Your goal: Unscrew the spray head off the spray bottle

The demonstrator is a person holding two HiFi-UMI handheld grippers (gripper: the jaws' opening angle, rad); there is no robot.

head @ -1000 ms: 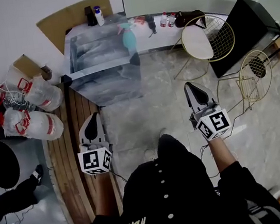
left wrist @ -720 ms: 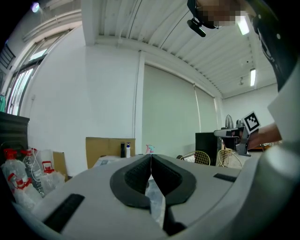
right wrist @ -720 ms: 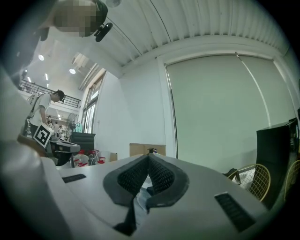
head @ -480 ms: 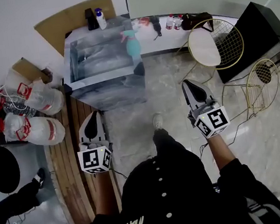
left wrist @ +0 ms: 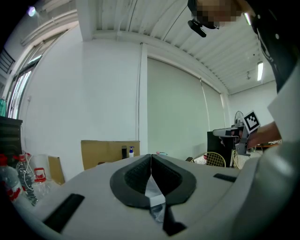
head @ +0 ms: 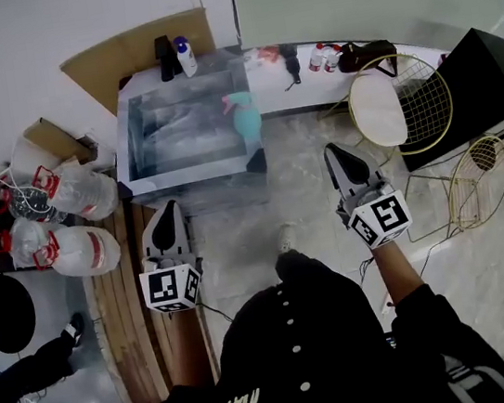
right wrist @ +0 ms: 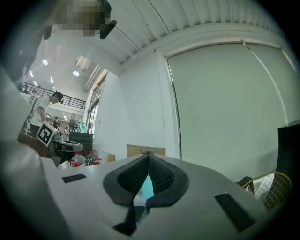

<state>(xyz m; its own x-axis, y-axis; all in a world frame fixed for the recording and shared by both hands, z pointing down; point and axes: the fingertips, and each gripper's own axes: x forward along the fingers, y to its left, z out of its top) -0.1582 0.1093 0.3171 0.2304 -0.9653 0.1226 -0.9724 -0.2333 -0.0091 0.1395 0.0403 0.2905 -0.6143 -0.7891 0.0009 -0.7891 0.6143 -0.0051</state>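
A teal spray bottle [head: 245, 117] with a pale spray head stands upright near the right edge of a glossy grey table [head: 175, 127] ahead of me. Both grippers are held level, short of the table and apart from the bottle. My left gripper [head: 167, 209] points at the table's near left side, its jaws shut with nothing in them [left wrist: 151, 157]. My right gripper [head: 334, 151] is to the right of the bottle, shut and empty [right wrist: 147, 157]. In the right gripper view a strip of teal, the bottle [right wrist: 148, 187], shows just behind the shut fingers.
Two gold wire chairs [head: 402, 103] and a black cabinet [head: 487, 76] stand to the right. Large water jugs [head: 72, 190] and wooden planks [head: 120, 291] lie left. Cardboard [head: 135, 49], a white bottle [head: 183, 56] and small bottles [head: 324, 55] sit behind the table. Another person's leg [head: 33, 369] shows lower left.
I have walked toward the table: it and the spray bottle have come closer to both grippers. Both grippers stay shut and empty in the same pose.
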